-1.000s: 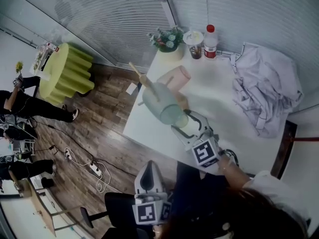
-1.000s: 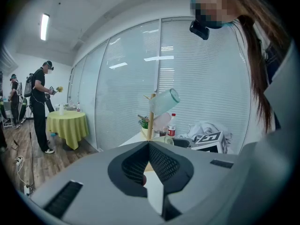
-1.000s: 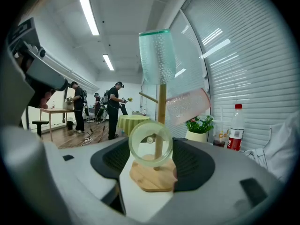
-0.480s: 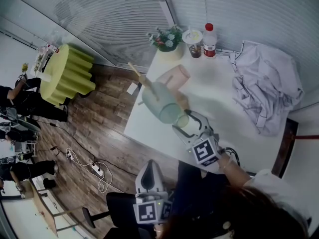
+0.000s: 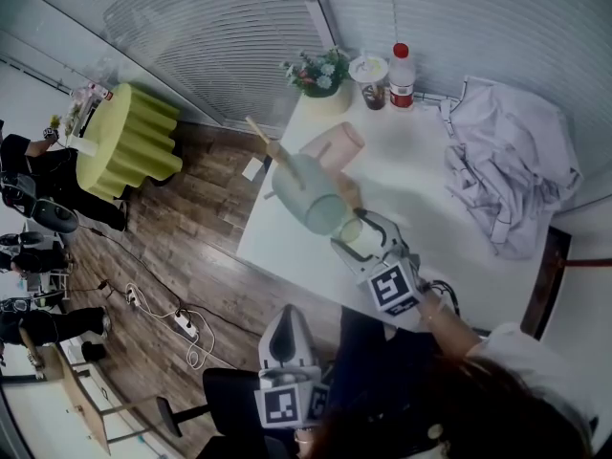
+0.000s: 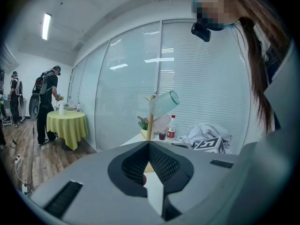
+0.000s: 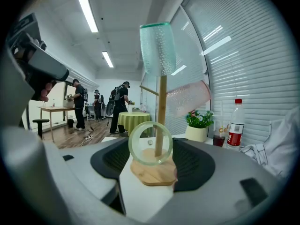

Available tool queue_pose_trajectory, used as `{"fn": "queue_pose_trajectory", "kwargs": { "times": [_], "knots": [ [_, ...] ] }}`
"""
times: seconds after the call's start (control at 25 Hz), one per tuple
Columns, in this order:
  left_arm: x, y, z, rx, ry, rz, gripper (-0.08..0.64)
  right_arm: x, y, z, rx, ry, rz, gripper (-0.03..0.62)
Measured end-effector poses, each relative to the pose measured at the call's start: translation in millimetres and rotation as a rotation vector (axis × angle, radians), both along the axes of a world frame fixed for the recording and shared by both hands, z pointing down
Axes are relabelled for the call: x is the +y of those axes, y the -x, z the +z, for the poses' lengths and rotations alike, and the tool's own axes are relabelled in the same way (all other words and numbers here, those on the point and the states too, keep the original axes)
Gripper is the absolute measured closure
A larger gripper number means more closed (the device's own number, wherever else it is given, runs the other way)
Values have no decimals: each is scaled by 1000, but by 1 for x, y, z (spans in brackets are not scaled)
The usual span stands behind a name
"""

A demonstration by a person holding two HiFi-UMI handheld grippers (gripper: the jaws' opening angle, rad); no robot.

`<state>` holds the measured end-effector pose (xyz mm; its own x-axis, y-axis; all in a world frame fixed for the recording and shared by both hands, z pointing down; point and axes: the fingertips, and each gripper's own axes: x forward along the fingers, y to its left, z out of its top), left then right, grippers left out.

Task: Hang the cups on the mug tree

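Glass cup (image 7: 150,143) is clamped by its wall in right hand-held gripper (image 7: 151,161); likely light, rigid, slick, breakable. Left hand-held gripper (image 6: 149,168) is closed, empty.

Slatted blinds (image 5: 229,27) cover the glass wall from ten to two o'clock. Below them, a white table (image 5: 421,208) carries a potted plant (image 5: 320,75) and a bottle (image 5: 404,76) at twelve and a crumpled white cloth (image 5: 512,170) at two. A wooden floor (image 5: 182,247) spreads toward nine, with a green-draped round table (image 5: 129,142) at ten and a power strip (image 5: 182,325) at eight. Strip lights (image 7: 87,3) glow on the ceiling.
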<state>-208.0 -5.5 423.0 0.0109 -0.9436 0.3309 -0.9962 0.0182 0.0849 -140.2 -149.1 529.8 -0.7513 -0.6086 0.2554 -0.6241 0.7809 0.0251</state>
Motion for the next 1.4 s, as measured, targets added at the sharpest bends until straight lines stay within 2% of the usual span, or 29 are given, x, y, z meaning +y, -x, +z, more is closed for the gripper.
{"fn": "queue_pose_trajectory", "kwargs": {
  "times": [0.64,1.0,1.16,1.4],
  "knots": [
    [6,-1,-2,-2,-16,1,557,0,-1,0,7,4,7,302],
    [9,2,-16,-23,-114,-8,557,6,-7,-2,19,4,16,298],
    [19,2,-16,6,-83,-20,557,13,-12,-6,40,-13,17,298],
    [29,-1,-24,21,-135,-42,557,26,-23,-16,49,-27,20,299]
  ]
}}
